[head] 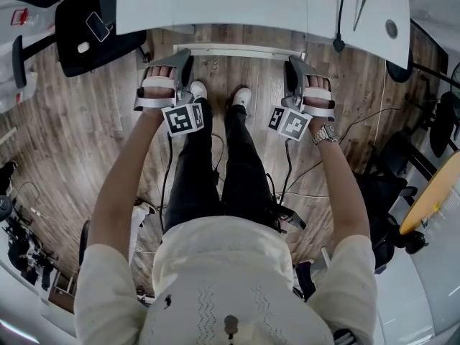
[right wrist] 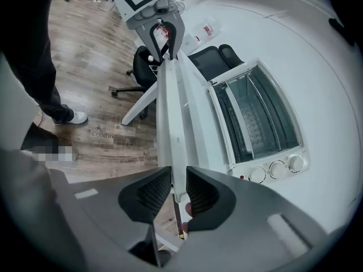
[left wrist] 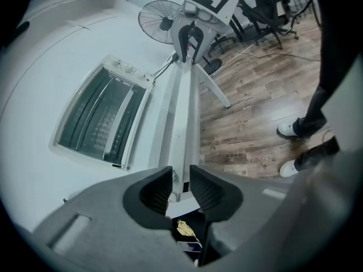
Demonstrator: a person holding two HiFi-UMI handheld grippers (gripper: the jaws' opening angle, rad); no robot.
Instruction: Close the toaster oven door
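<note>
The toaster oven [left wrist: 102, 118] lies on the white table [head: 251, 13], seen from above in both gripper views and out of the head view. Its glass door [right wrist: 258, 120], with a long handle [right wrist: 244, 123], looks flush with the body; three knobs [right wrist: 278, 169] sit beside it. My left gripper [head: 181, 56] and right gripper [head: 293, 67] hover side by side at the table's front edge, facing each other. The left gripper's jaws [left wrist: 180, 177] stand apart with nothing between them. The right gripper's jaws [right wrist: 178, 180] also show a gap with nothing held; only the table edge lies behind them.
A black office chair [head: 86, 27] stands at the left by the table, and a floor fan [left wrist: 161, 18] further off. Cables trail over the wooden floor [head: 72, 142] around the person's feet. A yellow round tabletop [head: 438, 192] and dark equipment crowd the right side.
</note>
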